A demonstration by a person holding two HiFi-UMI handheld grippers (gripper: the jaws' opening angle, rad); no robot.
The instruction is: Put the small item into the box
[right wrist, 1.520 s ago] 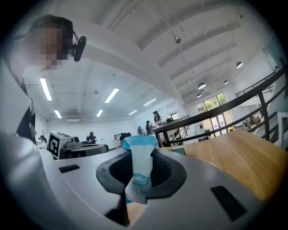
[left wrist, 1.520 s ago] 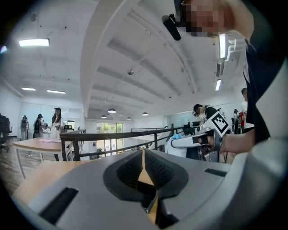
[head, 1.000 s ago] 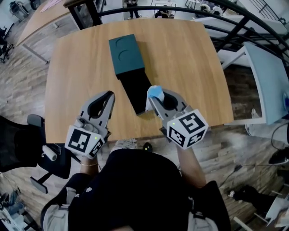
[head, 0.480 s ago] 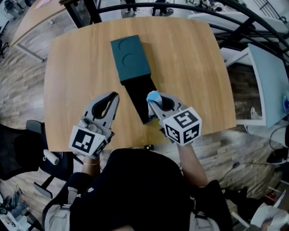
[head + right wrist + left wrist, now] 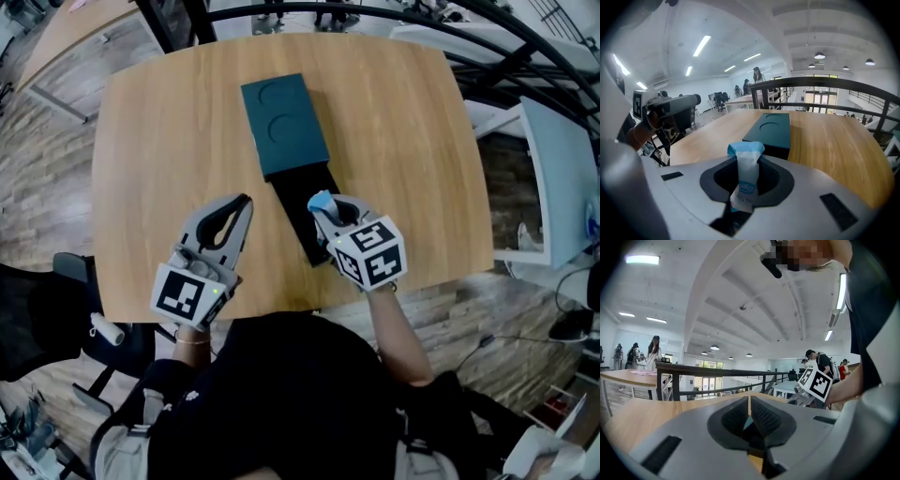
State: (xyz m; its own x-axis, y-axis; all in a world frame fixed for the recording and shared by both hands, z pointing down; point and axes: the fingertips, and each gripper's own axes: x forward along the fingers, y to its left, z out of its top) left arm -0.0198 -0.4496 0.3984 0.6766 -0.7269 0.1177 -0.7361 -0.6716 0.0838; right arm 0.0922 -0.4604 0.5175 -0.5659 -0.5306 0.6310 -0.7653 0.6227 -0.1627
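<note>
Wood table [image 5: 150, 141], black railing [image 5: 525, 37], open office. Right gripper [image 5: 322, 214] was clamped narrowly on a blue-and-white sachet [image 5: 746, 159] — at the open end of the teal box [image 5: 284, 127]; left gripper [image 5: 242, 208] sat closed, empty.

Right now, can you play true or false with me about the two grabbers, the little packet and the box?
1. The right gripper is pinching a small blue and white packet. True.
2. The left gripper is holding something as well. False: its jaws are together with nothing between them.
3. The packet is lying inside the box. False: it is up in the right gripper's jaws, not in the box.
4. The box's teal lid is slid back, so a black part shows at the near end. True.
5. The box sits on the floor. False: it lies on the wooden table.
</note>
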